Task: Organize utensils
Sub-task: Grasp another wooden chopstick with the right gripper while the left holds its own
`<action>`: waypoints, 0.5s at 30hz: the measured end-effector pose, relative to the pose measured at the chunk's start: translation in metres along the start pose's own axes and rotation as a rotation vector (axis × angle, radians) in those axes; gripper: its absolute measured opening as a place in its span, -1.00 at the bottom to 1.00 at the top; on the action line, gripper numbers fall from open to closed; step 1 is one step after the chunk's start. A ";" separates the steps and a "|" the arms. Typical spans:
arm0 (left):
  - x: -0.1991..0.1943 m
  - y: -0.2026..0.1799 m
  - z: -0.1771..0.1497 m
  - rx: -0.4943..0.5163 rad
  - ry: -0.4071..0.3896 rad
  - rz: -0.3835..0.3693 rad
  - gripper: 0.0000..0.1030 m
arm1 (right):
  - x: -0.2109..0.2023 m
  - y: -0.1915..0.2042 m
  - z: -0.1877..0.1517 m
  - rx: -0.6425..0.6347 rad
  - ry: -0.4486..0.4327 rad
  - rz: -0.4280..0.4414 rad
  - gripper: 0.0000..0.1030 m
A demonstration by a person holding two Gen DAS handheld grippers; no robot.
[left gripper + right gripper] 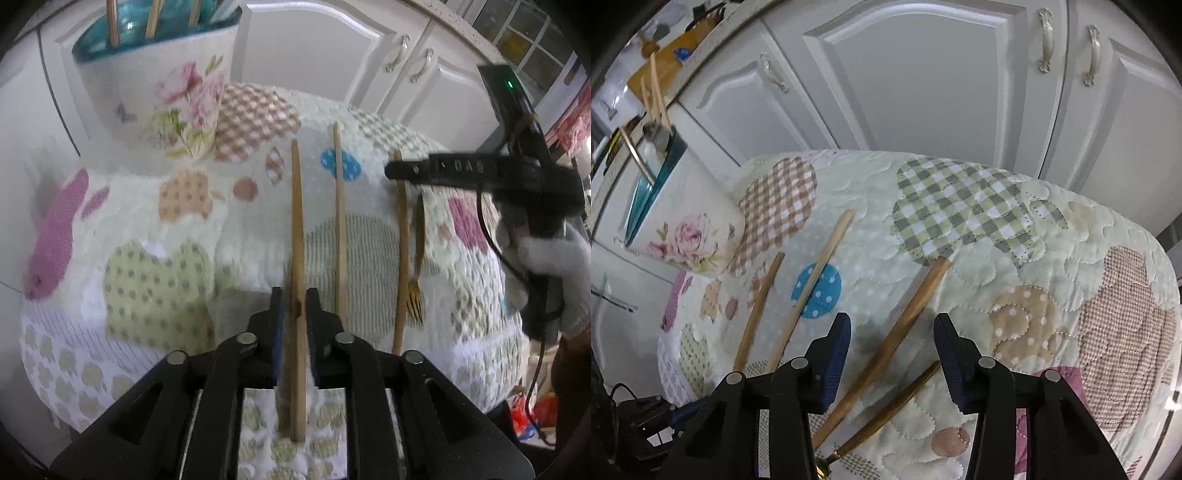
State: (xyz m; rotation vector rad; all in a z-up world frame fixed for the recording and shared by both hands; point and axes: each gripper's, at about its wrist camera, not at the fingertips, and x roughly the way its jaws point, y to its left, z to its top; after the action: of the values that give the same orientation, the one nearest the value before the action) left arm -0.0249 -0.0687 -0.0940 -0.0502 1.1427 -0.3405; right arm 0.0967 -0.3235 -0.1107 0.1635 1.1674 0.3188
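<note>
My left gripper (295, 295) is shut on a wooden utensil handle (297, 229) that points away over the quilted table cover (147, 229). A second wooden stick (340, 221) lies right of it. A third wooden handle (402, 258) and a gold fork (416, 280) lie further right. My right gripper (892, 325) is open, hovering over that third wooden handle (905, 325) and the gold fork's handle (897, 406); it also shows in the left wrist view (391, 171). A floral holder (159, 96) with a teal inside stands at the back left and holds several wooden utensils.
White cabinet doors (923, 81) with metal handles stand right behind the table. The floral holder (683, 229) sits at the table's far left edge in the right wrist view. A cable and dark gear (635, 417) lie below the table's left side.
</note>
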 end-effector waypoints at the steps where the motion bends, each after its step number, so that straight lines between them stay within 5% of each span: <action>1: 0.001 0.000 0.007 0.000 -0.006 0.005 -0.66 | 0.000 -0.002 0.001 0.013 -0.003 0.003 -0.13; 8: 0.026 -0.009 0.054 0.028 -0.039 0.041 -0.59 | -0.001 -0.011 0.011 0.027 -0.012 -0.019 -0.16; 12: 0.044 -0.012 0.074 0.039 -0.029 0.069 -0.59 | 0.014 0.003 0.022 -0.042 -0.018 -0.029 -0.52; 15: 0.053 -0.011 0.082 0.041 -0.016 0.080 -0.59 | 0.015 0.011 0.022 -0.093 0.002 0.001 -0.60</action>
State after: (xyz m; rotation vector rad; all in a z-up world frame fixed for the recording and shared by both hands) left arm 0.0662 -0.1057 -0.1042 0.0288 1.1186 -0.2915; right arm 0.1206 -0.3071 -0.1122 0.0819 1.1525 0.3733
